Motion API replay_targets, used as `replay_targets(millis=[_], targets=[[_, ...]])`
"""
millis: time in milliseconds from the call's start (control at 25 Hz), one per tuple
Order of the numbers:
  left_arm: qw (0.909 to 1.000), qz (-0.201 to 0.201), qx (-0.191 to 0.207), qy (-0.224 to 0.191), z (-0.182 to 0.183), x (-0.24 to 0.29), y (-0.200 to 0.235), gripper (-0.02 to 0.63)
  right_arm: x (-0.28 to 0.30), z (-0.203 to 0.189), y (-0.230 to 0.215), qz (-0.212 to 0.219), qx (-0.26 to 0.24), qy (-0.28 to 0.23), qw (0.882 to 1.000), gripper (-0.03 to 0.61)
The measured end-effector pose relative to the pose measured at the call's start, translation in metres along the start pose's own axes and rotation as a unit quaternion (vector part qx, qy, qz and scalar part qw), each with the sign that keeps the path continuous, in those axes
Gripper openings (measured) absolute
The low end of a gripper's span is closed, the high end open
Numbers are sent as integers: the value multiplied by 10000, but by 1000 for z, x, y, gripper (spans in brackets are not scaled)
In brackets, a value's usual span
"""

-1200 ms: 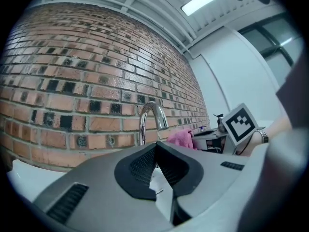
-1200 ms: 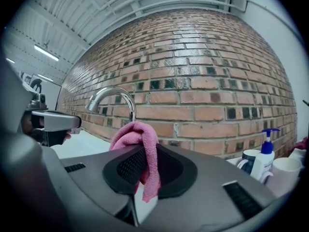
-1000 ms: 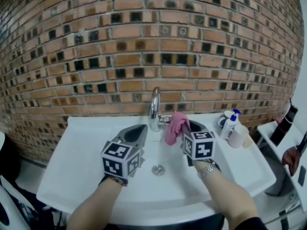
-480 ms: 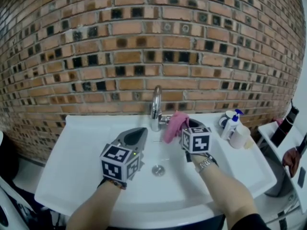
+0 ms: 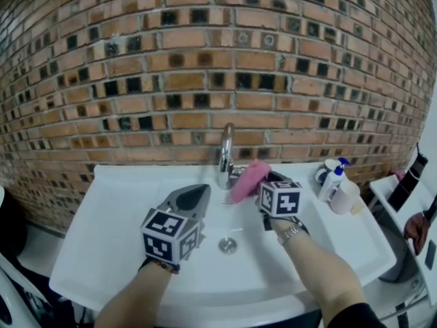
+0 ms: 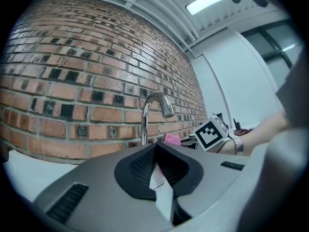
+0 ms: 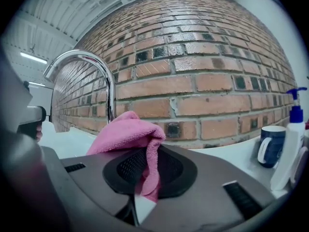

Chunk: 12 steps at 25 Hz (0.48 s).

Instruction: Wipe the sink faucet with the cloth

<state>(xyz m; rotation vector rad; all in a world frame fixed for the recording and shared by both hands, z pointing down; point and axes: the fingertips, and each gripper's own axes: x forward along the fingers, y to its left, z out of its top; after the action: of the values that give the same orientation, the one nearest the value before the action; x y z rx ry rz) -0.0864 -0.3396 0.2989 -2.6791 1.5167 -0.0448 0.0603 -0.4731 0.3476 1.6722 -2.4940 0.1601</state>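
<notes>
The right gripper (image 5: 265, 180) is clenched on the pink cloth (image 5: 247, 178), which hangs just ahead of its jaws at the low part of the chrome faucet (image 5: 226, 142). I judge that the tall spout is still to be wiped. The left gripper (image 5: 198, 195) is closed and empty. White sink (image 5: 116, 203), brick wall (image 5: 205, 60) behind.

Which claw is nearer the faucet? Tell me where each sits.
Right. The right claw, shut on the pink cloth, sits just beside the faucet; the left claw, shut, hangs farther back over the sink.
</notes>
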Motion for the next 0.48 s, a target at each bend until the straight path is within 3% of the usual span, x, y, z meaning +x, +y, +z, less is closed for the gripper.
replay_targets(millis=[480], targets=[[10000, 26, -22, -67, 4, -3, 3, 5, -7, 18, 0, 38, 138, -167, 9998, 55]])
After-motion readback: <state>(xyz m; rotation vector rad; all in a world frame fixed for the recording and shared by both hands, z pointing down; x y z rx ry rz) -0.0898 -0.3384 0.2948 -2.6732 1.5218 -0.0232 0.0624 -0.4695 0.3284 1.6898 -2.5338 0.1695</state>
